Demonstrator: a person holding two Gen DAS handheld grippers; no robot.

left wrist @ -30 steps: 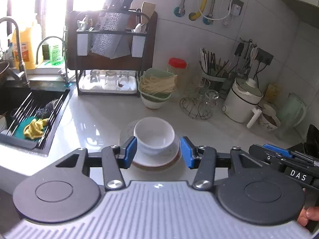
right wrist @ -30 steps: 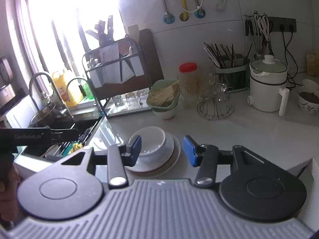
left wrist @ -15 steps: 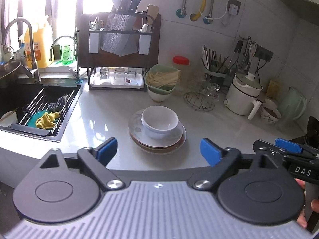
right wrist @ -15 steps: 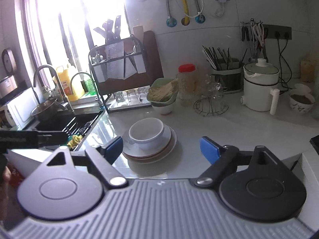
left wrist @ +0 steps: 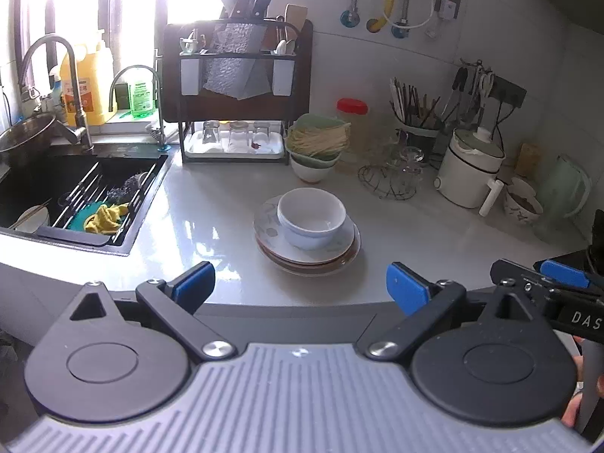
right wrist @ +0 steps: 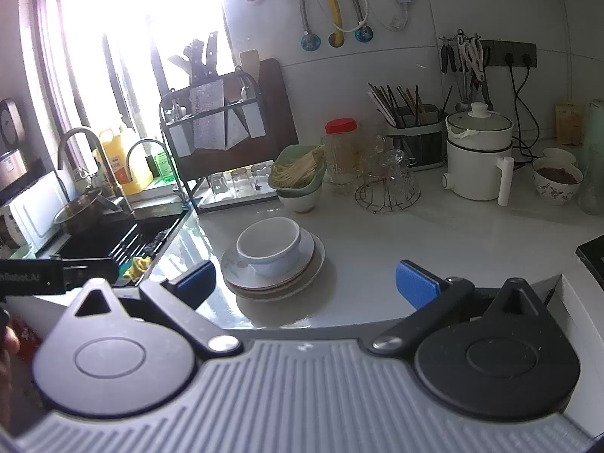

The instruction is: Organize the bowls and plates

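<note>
Both sets of fingers are spread abt as wide as they go, nothing between them. The left gripper point(left wrist: 300, 287) has only just been opening, and the right gripper point(right wrist: 305, 283) too; both hang empty over the near edge of the counter point(left wrist: 211, 204), short of the dishes.

The white bowl point(left wrist: 311, 217) sits upright on a stack of plates point(left wrist: 307, 253) mid-counter, just ahead of both grippers. It's off-centre on the top plate, toward the back.

Risks as I see them: the bowl is smooth and round w/ glazed sides, so a pinch on the rim could slip. Lifting the plates w/ the bowl on top could send it sliding off. The stack sits fairly near the counter's front edge, so a shove from a fingertip might push it off. Two grippers going for one stack could also knock each other.

Containers: the white bowl looks empty. A green basket point(left wrist: 317, 143) holds pale noodles and sits on another bowl. The sink point(left wrist: 45, 177) has a yellow cloth point(left wrist: 104, 219) on its rack. A far-right bowl point(right wrist: 558, 185) holds smth dark; can't tell what.
</note>
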